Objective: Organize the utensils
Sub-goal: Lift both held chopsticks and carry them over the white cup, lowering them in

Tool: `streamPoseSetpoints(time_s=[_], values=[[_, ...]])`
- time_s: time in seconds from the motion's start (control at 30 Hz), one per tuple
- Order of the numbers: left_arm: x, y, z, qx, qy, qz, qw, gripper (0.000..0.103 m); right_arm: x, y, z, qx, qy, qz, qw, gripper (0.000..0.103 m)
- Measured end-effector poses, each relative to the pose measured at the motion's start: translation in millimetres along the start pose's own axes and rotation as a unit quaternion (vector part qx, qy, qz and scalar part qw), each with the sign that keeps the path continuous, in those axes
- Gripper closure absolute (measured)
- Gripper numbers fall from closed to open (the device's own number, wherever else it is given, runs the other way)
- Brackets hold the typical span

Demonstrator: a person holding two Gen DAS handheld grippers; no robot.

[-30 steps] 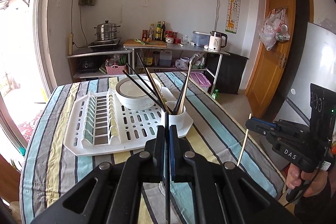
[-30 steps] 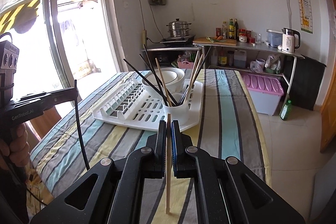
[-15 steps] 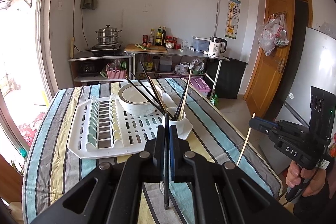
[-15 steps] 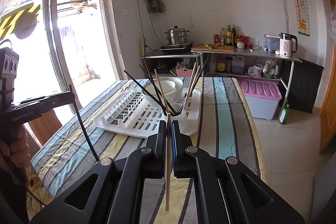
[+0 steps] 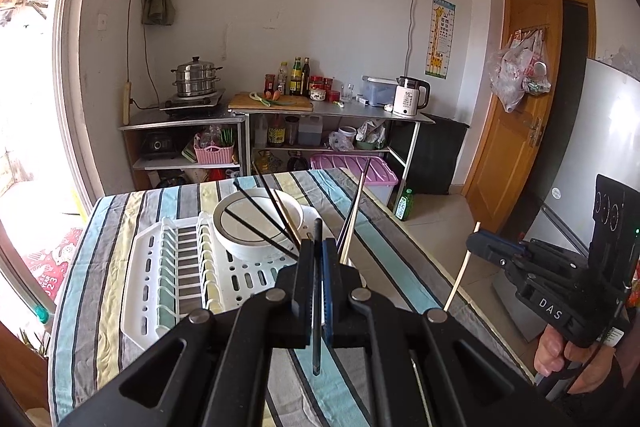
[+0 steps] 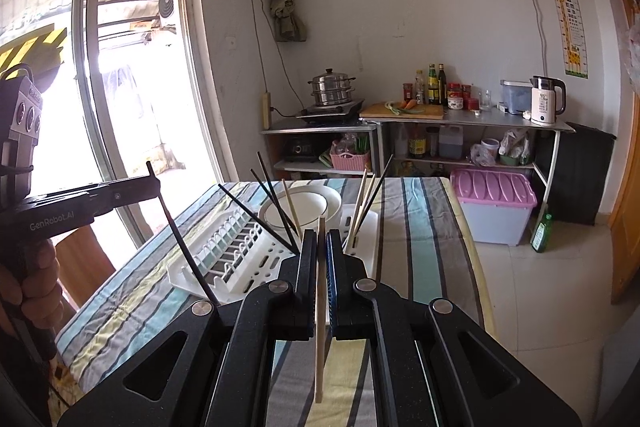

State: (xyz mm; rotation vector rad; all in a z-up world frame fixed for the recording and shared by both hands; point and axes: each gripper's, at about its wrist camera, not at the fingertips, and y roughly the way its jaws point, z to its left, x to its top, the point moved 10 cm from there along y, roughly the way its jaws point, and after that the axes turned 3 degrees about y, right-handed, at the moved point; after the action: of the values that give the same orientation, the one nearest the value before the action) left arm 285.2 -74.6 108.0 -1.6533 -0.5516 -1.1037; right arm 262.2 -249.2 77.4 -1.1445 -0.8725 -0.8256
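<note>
Striped table with a drying rack

The table (image 5: pixel 100 291) wears a cloth striped in blue, grey and pale yellow. A white dish rack (image 5: pixel 160 287) lies flat on it, toward the far end, its slotted side nearest the window.

Matt black plastic gripper (image 5: pixel 318 259) on glossy black chopstick (image 5: pixel 317 307); pale bare-wood chopstick (image 6: pixel 320 307); striped cloth tablecloth (image 5: pixel 100 307); white plastic rack (image 5: pixel 168 291).

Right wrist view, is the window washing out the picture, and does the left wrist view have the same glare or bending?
Right wrist view: the window is blown out to white and its frame bows from fisheye distortion; the striped table stays readable. Left wrist view: glare only at the left edge, the wooden door curves, corners are dark.
</note>
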Motion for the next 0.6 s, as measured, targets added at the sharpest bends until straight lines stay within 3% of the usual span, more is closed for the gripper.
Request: streamPoseSetpoints(time_s=[0.27, 0.6], values=[[50, 11, 0, -0.010, -0.003, -0.024, 0.9997, 0.099, 38, 23, 4, 0.005, -0.003, -0.020, 1.000, 0.099], [83, 39, 0, -0.015, 0.000, -0.031, 0.9994, 0.099, 70, 55, 1, 0.008, -0.002, -0.037, 0.999, 0.099]])
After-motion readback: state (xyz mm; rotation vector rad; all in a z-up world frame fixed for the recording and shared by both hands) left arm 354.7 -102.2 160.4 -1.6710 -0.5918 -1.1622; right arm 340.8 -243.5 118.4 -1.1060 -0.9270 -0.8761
